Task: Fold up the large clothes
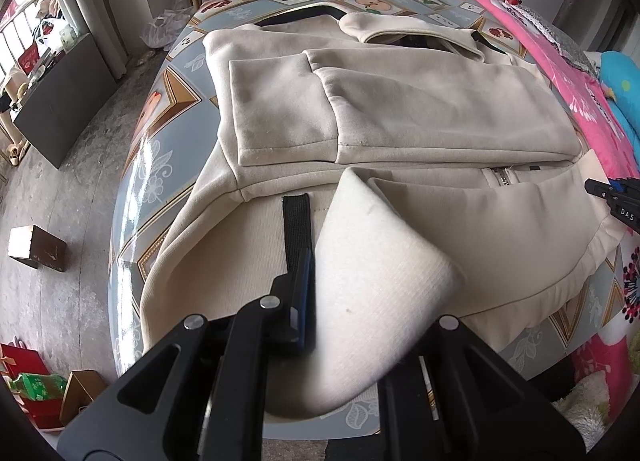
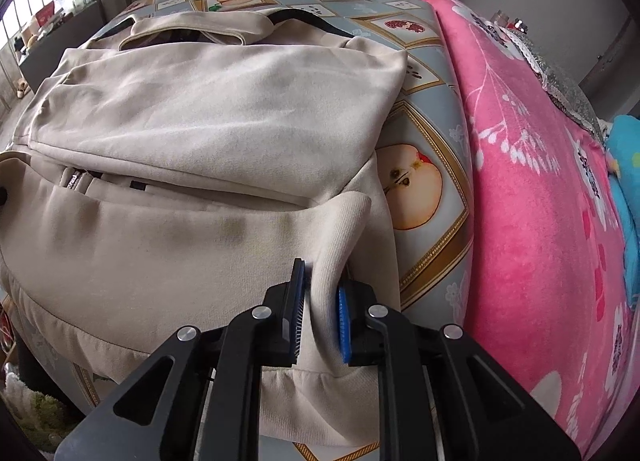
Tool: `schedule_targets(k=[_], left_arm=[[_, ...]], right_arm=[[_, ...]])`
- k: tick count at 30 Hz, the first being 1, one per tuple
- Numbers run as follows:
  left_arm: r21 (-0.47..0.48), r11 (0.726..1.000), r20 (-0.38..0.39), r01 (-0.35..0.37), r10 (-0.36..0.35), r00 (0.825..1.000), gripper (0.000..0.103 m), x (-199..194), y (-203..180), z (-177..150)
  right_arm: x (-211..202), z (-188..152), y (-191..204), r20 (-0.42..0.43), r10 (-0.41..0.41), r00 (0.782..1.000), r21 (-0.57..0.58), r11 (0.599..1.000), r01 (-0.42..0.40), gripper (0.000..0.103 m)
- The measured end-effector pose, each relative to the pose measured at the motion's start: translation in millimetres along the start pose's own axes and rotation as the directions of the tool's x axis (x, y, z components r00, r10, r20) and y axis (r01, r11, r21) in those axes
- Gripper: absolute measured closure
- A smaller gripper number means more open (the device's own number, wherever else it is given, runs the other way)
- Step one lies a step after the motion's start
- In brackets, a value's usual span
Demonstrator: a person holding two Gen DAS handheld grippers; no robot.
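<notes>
My left gripper [image 1: 320, 301] is clamped on the jacket [image 1: 400, 109] hem on the table [image 1: 160, 101], right gripper [image 2: 320, 301] pinching the other corner; I'd lift both evenly and carry it over. Left view shows a black strap [image 1: 297, 229], right shows the pink blanket [image 2: 532, 201]

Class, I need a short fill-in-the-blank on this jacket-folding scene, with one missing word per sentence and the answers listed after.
1. Each hand-held gripper, left and right, pinches the jacket's ____ edge.
2. The cream zip-up fabric jacket has both ____ folded across its body.
3. A fluffy ____ blanket with white flowers lies right of the jacket.
4. The fruit-patterned tablecloth shows a halved ____ beside the jacket.

Missing words: bottom; sleeves; pink; apple
</notes>
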State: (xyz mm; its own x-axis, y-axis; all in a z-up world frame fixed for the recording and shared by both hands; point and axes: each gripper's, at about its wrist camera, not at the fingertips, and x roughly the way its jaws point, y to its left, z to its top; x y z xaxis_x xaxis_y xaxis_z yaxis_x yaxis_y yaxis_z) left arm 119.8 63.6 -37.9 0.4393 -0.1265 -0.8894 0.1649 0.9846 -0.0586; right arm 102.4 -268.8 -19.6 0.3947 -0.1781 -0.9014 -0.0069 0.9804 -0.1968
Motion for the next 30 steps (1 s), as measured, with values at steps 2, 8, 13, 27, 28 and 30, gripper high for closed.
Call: schedule_targets(k=[2,8,13,27,28,30], left_arm=[[0.000,1.000,0.001,0.000,0.000,1.000,0.092,0,0,0],[0.001,1.000,0.033,0.030,-0.030,0.999,0.092,-1,3,-3],[0.066,0.998,0.080,0.020,-0.025,0.996,0.094,-10,-1,-11],[0.041,0.972,0.245,0.233,-0.236,0.940,0.096,-77,26,-29],[0.046,0.966,0.257,0.253,-0.256,0.932,0.096,-83,28,-31],[0.071,0.961,0.273,0.267,-0.276,0.922,0.096,-91,30,-36]], right_arm=[[0,0,0,0.001,-0.001,1.000,-0.001,1.000,0.001,0.088],[-4,-3,-1,0.023,-0.001,1.000,0.005,1.000,0.001,0.088],[-20,-10,0,0.064,-0.014,0.998,0.017,1.000,0.013,0.094],[-88,-24,-24,0.214,-0.003,0.977,0.151,0.988,-0.030,0.096],[-94,-26,-26,0.225,0.002,0.974,0.162,0.986,-0.040,0.096],[-102,-29,-28,0.239,0.000,0.971,0.173,0.984,-0.043,0.096]])
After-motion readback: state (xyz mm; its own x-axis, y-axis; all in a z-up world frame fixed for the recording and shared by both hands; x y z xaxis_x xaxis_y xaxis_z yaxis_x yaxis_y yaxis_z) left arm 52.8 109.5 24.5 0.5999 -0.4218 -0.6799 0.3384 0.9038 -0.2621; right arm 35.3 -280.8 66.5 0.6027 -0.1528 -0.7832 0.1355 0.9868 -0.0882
